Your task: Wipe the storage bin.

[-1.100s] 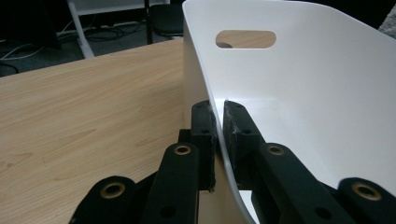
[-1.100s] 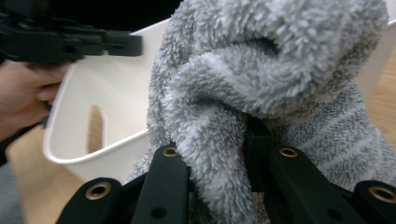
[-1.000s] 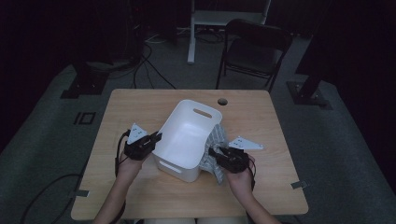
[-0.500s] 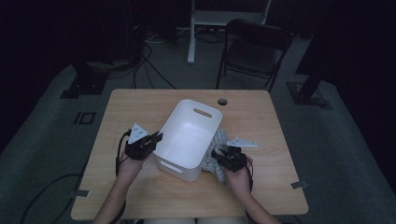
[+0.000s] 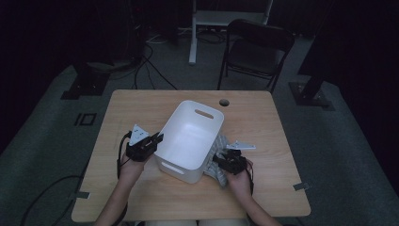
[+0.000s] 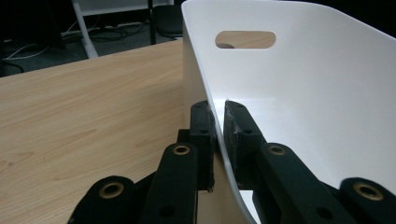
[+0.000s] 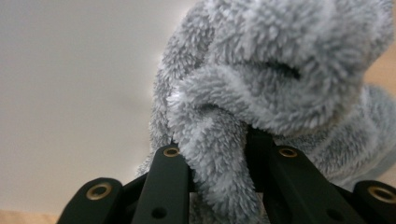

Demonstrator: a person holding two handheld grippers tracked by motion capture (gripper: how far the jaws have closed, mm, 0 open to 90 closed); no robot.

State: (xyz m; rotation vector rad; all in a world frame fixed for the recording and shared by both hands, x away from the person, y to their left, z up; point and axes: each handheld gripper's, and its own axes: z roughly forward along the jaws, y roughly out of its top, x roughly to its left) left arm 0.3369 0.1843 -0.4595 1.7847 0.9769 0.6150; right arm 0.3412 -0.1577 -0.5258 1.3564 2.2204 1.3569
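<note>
Holding the white bin [image 5: 190,141] by its left wall with the left gripper [image 6: 218,126], we clench grey fleece cloth [image 7: 261,93] in the right gripper [image 5: 225,162] beside the bin's right wall — snagging the rim could tip the bin.

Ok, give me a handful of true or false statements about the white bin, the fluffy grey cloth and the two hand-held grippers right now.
1. The left hand-held gripper is clamped on the wall of the white bin. True.
2. The right hand-held gripper holds nothing. False: its jaws pinch a fold of the grey cloth.
3. The grey cloth lies inside the bin. False: in the high view it sits outside, against the bin's right side.
4. The bin stands on a wooden table. True.
5. The bin is full of toys. False: its inside shows bare white.
</note>
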